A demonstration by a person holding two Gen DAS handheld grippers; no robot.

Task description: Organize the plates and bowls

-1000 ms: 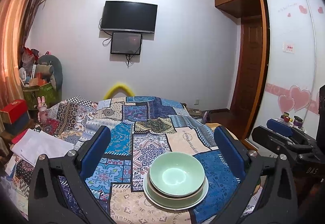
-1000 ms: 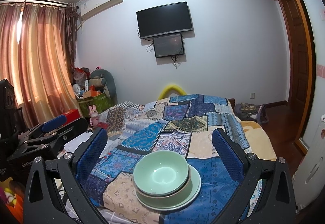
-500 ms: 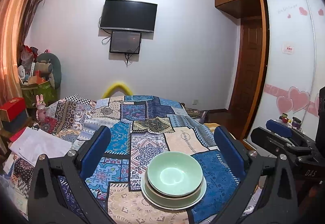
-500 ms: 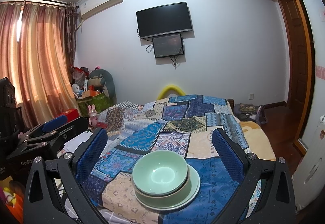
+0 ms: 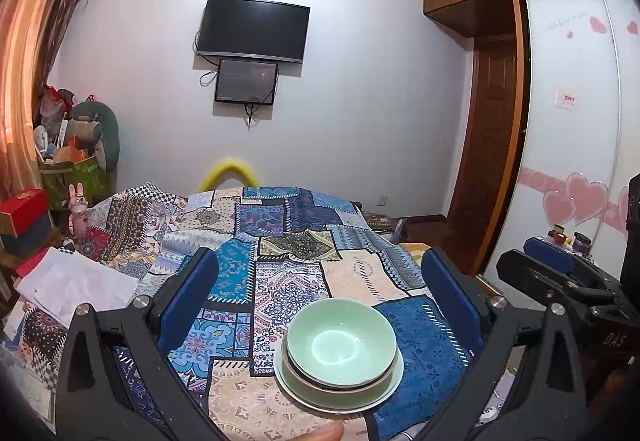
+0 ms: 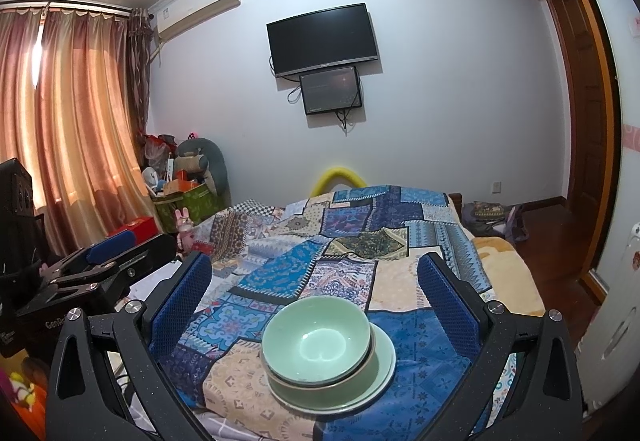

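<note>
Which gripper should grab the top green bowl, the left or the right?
Probably the right gripper. In its view the top bowl sits almost centred between the open jaws. In the left gripper's view the bowl lies off toward one side. Both are open and empty, so it's close.

A pale green ceramic bowl [image 5: 342, 346] sits nested in a second bowl on a pale green plate [image 5: 384, 395], on the patchwork-covered bed [image 5: 288, 281], between the left gripper's [image 5: 320, 289] wide-apart jaws.
</note>
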